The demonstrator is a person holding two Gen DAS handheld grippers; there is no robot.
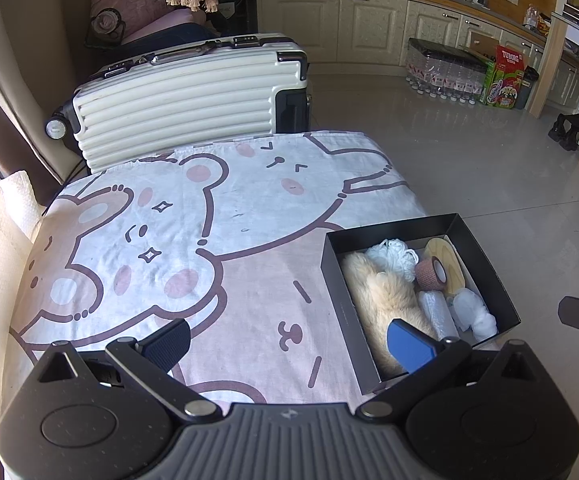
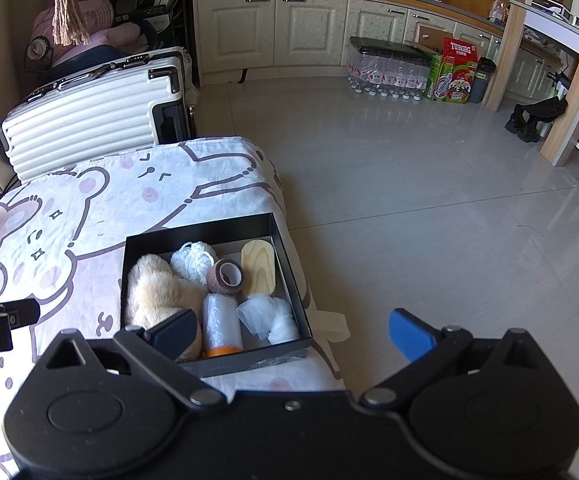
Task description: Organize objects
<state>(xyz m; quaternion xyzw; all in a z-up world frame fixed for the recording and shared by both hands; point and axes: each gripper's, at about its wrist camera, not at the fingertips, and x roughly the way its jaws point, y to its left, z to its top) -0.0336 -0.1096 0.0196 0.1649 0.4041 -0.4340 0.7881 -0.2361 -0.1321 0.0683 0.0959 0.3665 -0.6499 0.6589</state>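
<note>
Six things already fill the black box (image 2: 289,268) at the cloth-covered worktop (image 1: 209,240) edge — plush toy (image 2: 157,292) down to tape roll (image 2: 225,276). Both hand-held grippers, left (image 1: 289,340) and right (image 2: 301,332), hover spread wide, empty — sorting looks finished; next needs only withdrawal.

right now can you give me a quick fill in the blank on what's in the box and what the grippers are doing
1. The black box sits on a cloth printed with cartoon ____.
2. Inside the box, the brown tape roll lies against the pale ____ oval piece.
3. The left gripper and right gripper both have their jaws ____, holding nothing.
4. Beyond the cloth stands a white ribbed ____.

Missing words: bears; wooden; open; suitcase
</note>
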